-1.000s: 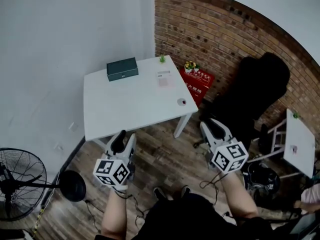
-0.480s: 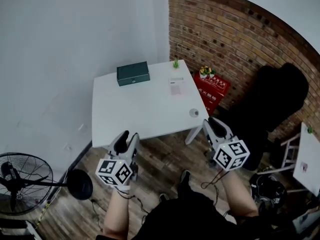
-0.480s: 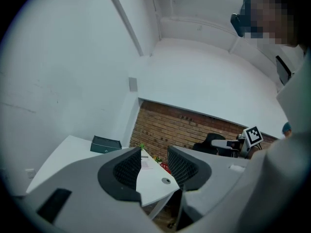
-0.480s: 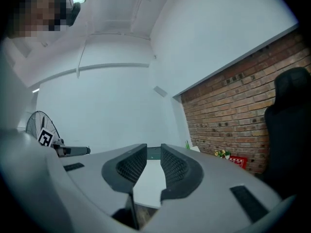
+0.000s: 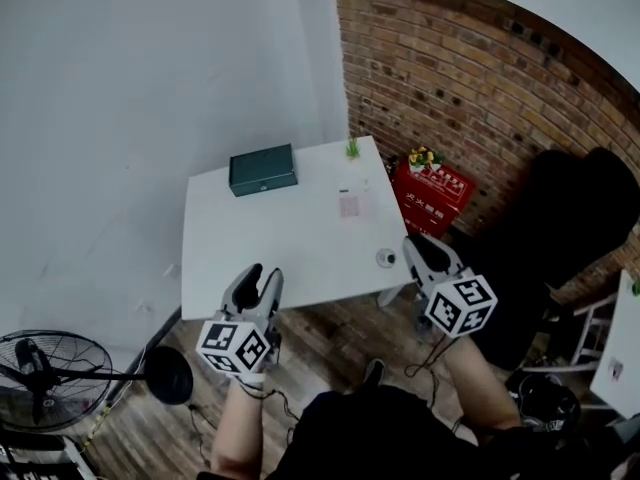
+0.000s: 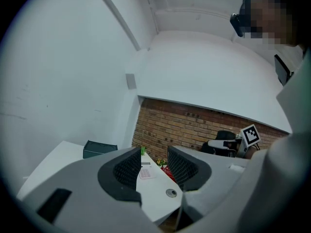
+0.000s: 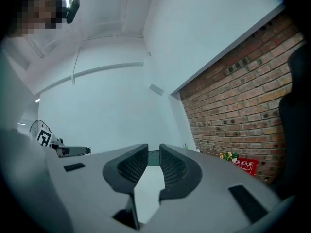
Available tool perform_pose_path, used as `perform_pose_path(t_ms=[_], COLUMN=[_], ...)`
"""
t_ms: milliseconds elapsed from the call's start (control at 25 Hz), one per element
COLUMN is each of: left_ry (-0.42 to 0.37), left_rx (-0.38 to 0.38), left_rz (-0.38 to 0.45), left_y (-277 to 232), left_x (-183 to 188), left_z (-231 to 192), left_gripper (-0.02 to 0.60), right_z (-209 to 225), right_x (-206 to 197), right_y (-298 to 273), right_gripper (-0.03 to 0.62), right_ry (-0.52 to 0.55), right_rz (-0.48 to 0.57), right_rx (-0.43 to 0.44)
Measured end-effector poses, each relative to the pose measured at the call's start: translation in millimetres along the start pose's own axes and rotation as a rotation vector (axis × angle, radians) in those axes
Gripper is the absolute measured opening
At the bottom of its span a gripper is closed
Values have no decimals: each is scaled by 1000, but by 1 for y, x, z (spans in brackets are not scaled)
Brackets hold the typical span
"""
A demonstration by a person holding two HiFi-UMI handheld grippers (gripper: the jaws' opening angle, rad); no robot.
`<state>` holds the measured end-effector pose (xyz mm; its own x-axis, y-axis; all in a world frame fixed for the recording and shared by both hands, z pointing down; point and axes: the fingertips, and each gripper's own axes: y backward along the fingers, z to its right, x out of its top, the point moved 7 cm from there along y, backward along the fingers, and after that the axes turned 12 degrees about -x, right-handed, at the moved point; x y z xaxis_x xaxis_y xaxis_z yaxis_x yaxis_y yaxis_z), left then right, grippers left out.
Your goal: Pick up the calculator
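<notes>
Now, left gripper [image 5: 260, 274] jaws apart, empty; right gripper [image 5: 424, 247] jaws narrow, closing — nothing between.

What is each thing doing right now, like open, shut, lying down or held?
calculator: lying flat on the table, not held.
green box: lid shut, resting on the table.
left gripper: jaws apart, empty.
right gripper: jaws closing, nothing between them.
fan: standing upright on the floor.
</notes>
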<state>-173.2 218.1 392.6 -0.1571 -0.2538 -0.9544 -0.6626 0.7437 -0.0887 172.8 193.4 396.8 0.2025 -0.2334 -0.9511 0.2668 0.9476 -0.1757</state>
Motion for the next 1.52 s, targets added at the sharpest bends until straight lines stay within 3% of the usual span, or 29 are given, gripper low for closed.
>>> perform_pose_path(t_ms=[240, 480, 1040, 1200, 1360, 1520], left_ry=[2, 10, 77, 99, 123, 134], left_rx=[14, 9, -160, -169, -157, -114], left_rz=[-19, -25, -45, -88, -121, -147], left_y=[-38, -63, -129, -137, -146, -159], left_x=[1, 6, 20, 10, -2, -6], left_z=[-2, -44, -179, -205, -222, -233], left_gripper=[167, 167, 167, 167, 168, 168], right_z=[35, 41, 29, 37, 49, 70], right_x=[10, 10, 18, 8, -9, -35], right_y=[-37, -76, -194, -221, -256, -293], right_gripper=[69, 67, 92, 95, 107, 132], right_ry=[-37, -36, -19, -19, -42, -7], right_rz=[-14, -20, -59, -94, -204, -323], right_rx=[4, -23, -132, -74, 45, 96])
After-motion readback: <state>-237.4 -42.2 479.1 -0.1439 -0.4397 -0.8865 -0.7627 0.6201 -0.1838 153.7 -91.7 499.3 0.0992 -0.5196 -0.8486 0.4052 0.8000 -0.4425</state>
